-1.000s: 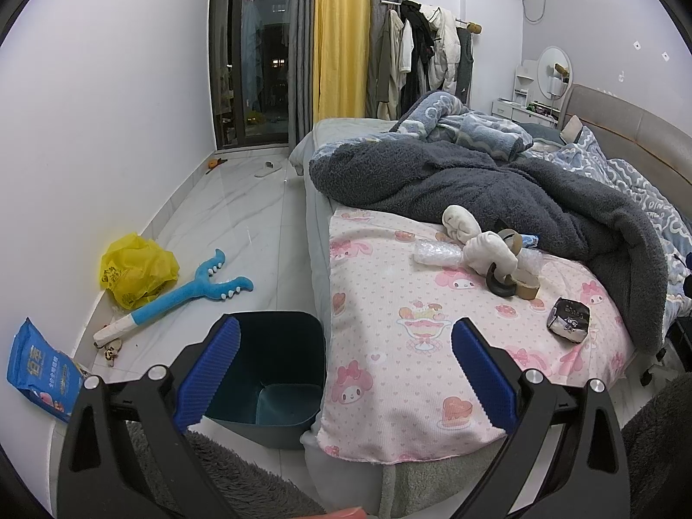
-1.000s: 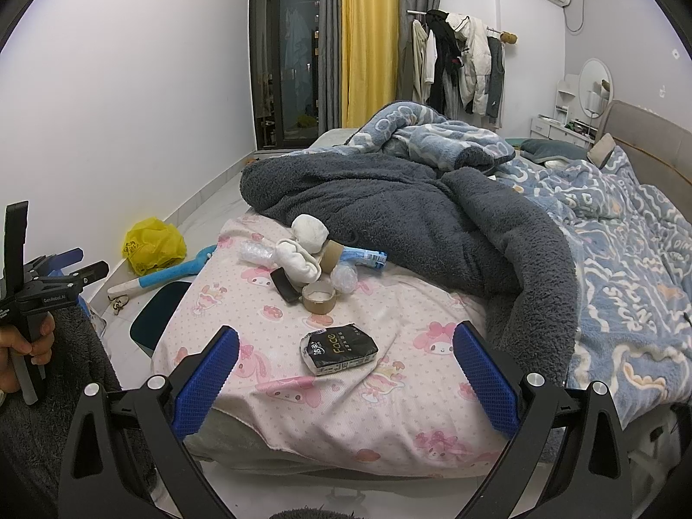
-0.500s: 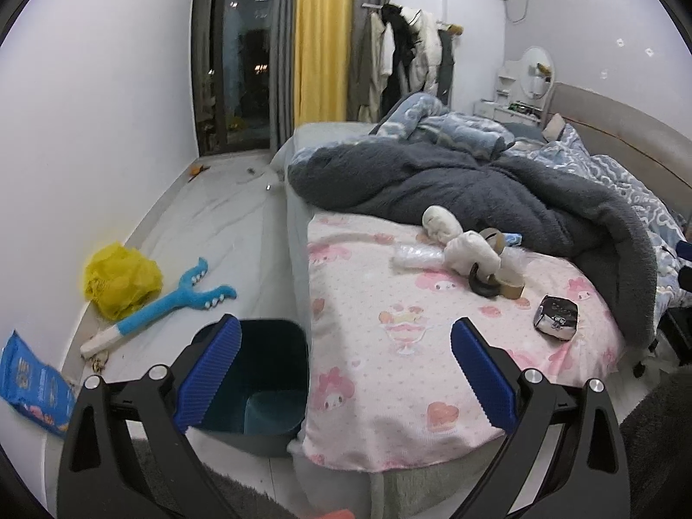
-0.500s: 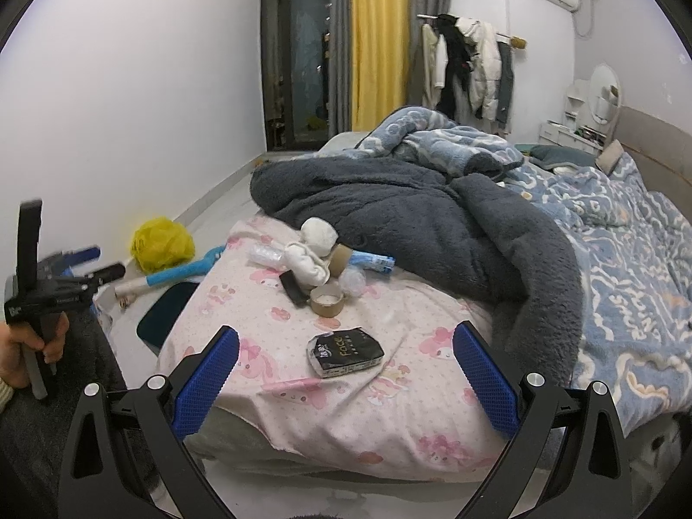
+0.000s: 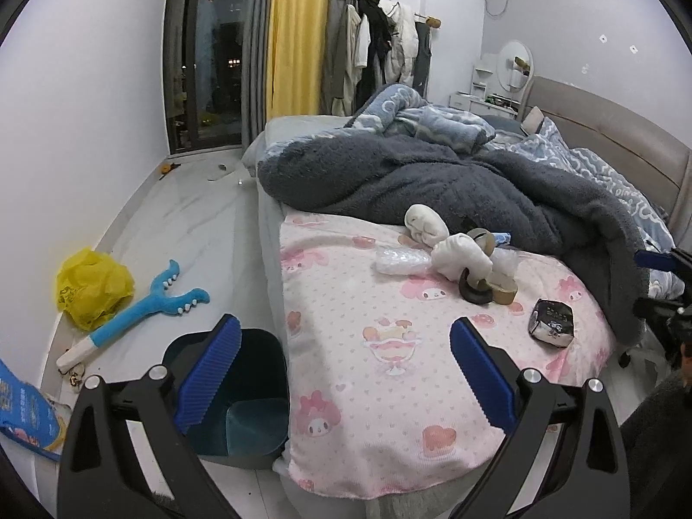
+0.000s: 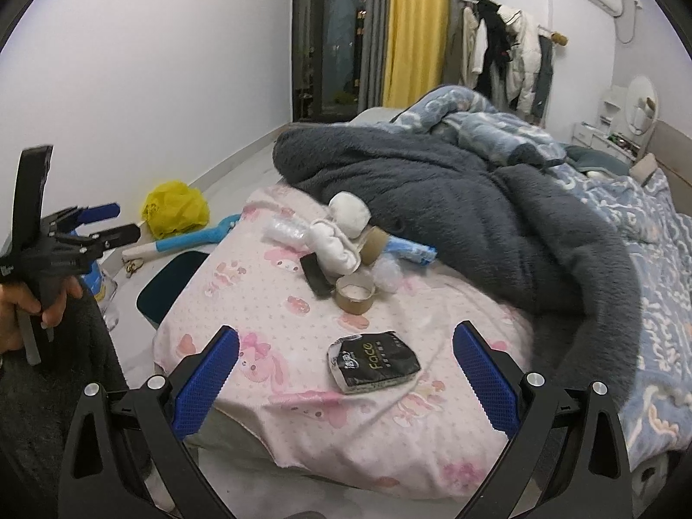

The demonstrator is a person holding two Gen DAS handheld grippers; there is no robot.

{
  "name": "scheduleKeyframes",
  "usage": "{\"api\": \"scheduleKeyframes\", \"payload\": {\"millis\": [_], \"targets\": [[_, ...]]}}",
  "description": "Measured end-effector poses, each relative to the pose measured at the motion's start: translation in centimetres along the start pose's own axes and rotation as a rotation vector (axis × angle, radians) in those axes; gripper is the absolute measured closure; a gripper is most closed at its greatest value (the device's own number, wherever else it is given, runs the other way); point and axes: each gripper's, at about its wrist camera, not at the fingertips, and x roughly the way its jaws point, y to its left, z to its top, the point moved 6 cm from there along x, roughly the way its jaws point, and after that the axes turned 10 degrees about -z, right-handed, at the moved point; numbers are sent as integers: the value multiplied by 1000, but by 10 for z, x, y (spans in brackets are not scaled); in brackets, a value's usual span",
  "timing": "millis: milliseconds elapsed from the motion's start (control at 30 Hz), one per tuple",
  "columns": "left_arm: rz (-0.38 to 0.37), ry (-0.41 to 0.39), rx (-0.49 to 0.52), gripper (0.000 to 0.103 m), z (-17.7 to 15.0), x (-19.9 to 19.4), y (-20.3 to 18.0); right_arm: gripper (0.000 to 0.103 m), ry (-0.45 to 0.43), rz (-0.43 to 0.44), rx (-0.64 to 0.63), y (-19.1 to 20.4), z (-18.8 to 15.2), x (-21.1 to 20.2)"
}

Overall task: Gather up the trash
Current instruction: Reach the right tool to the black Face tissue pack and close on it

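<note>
So, from your left wrist camera, your left hand-held gripper (image 5: 341,372) is spread wide with nothing between its blue pads, held back from the bed (image 5: 389,346) and above the floor. That stand-off makes sense: it keeps both the dark teal bin (image 5: 242,393), which sits on the floor tight against the bed's corner, and the clutter on the pink sheet in one look. The trash lies in a cluster toward the middle of the sheet: a crumpled clear wrapper (image 5: 400,259), white wads (image 5: 458,251), a black tape ring (image 5: 475,289) touching a brown tape core (image 5: 501,292), and, set apart nearer the foot edge, a black tissue pack (image 5: 553,324). A yellow bag (image 5: 93,287) and a blue toy (image 5: 142,307) lie on the floor by the wall.

From your right wrist camera, your right hand-held gripper (image 6: 346,376) is likewise fully parted and empty, aimed almost squarely at the tissue pack (image 6: 374,365), which lies flat just ahead of the pads. I judge that is your nearest pick. The tape core (image 6: 355,294) and white wads (image 6: 341,242) sit beyond it, against the grey blanket (image 6: 475,216). The bin's rim (image 6: 173,281) shows past the left edge of the bed, placed for a short carry.
</note>
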Motion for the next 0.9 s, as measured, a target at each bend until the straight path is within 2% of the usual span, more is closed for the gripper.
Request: {"api": "scheduleKeyframes", "payload": {"millis": [133, 233, 333, 533, 900], "targets": [[-49, 23, 9, 7, 3, 14, 0, 3, 20, 20, -18, 3, -2, 21], [-73, 42, 37, 15, 4, 28, -3, 3, 45, 32, -17, 1, -7, 41], [-107, 67, 51, 15, 4, 42, -5, 3, 76, 35, -37, -3, -13, 55], [-168, 108, 30, 23, 5, 67, -4, 3, 105, 60, -84, -8, -20, 78], [-236, 135, -9, 23, 10, 97, -6, 4, 167, 161, -113, -10, -27, 105]]}}
